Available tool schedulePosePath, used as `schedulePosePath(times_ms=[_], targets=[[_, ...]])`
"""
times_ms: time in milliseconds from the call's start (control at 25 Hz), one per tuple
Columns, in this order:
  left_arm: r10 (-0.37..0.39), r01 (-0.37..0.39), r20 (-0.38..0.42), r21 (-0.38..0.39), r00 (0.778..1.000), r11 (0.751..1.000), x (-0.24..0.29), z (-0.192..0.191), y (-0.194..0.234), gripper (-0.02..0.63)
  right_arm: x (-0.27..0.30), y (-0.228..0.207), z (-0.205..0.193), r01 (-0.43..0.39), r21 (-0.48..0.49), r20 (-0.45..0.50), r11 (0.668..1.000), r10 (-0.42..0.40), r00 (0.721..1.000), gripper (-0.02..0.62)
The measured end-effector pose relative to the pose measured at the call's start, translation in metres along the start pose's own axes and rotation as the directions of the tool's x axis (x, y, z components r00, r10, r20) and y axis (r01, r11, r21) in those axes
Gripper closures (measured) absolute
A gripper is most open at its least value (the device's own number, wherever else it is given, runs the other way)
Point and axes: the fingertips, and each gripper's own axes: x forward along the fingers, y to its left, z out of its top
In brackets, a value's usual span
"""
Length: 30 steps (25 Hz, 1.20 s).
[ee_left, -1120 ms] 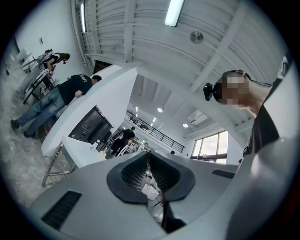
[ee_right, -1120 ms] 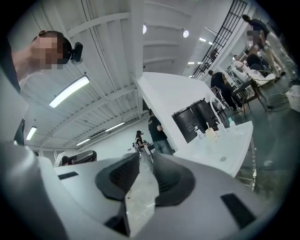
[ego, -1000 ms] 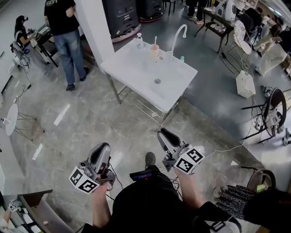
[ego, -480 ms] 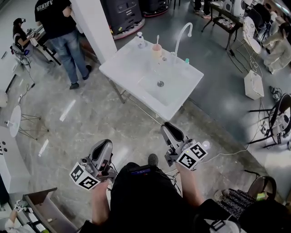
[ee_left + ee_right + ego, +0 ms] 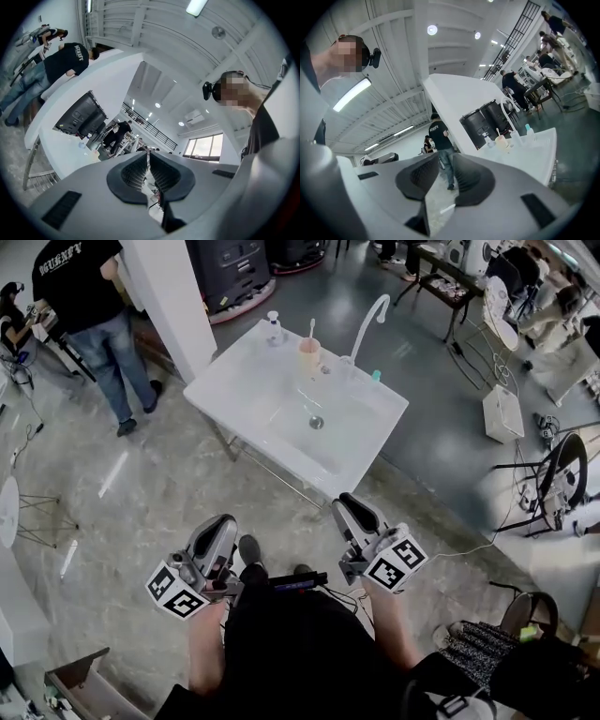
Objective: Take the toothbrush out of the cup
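Seen from above, a white sink surface (image 5: pixel 239 390) stands on a grey floor, well apart from both grippers. On its far edge is a pale pink cup (image 5: pixel 308 354) with the toothbrush (image 5: pixel 311 329) standing upright in it. Only the thin upper end of the toothbrush shows above the rim, too small to tell which end it is. Beside the cup are a curved white faucet (image 5: pixel 366 320) and a small clear bottle (image 5: pixel 273 327), whose details cannot be made out. A standing person (image 5: pixel 80 296) at upper left is cut off by the frame edge. The wearer's dark clothing (image 5: pixel 300 643) hides the floor at the bottom of the view.

In the left gripper view the surface appears only as a curved white slab, and the items on it are tiny specks that cannot be identified. The right gripper view shows the cup (image 5: pixel 502 142) and toothbrush (image 5: pixel 498 132) small and far off to the right, outside the gap between the fingers.

The left gripper (image 5: pixel 220 526) is held low at the wearer's left. Its dark ribbed fingers (image 5: pixel 135 171) are pressed together, leaving only a thin slit, with nothing held. The right gripper (image 5: pixel 352 507) points toward the surface. Its fingers (image 5: pixel 471 178) stand moderately apart, with only floor visible between them, touching nothing.
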Motion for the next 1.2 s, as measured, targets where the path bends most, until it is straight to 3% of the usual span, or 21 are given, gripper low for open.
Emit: schedulePosePath(times_ms=[560,880,1200], targets=[[-0.193,0.192,-0.009,-0.06,0.981,0.98,0.036,0.098,0.124,0.597,0.138,0.009,0.026,0.183,-0.045,0.044,0.982,-0.181,0.982,0.515],[-0.264,0.259,-0.054,-0.087,0.963,0.962,0.049,0.123,0.159,0.597,0.174,0.014,0.022,0.253,-0.031,0.058,0.967,-0.251,0.966,0.515],[-0.282,0.269,-0.097,-0.126,0.955,0.955,0.076,0.111,0.181,0.597,0.188,-0.012,0.019,0.282,-0.004,0.066,0.96,-0.281,0.958,0.515]])
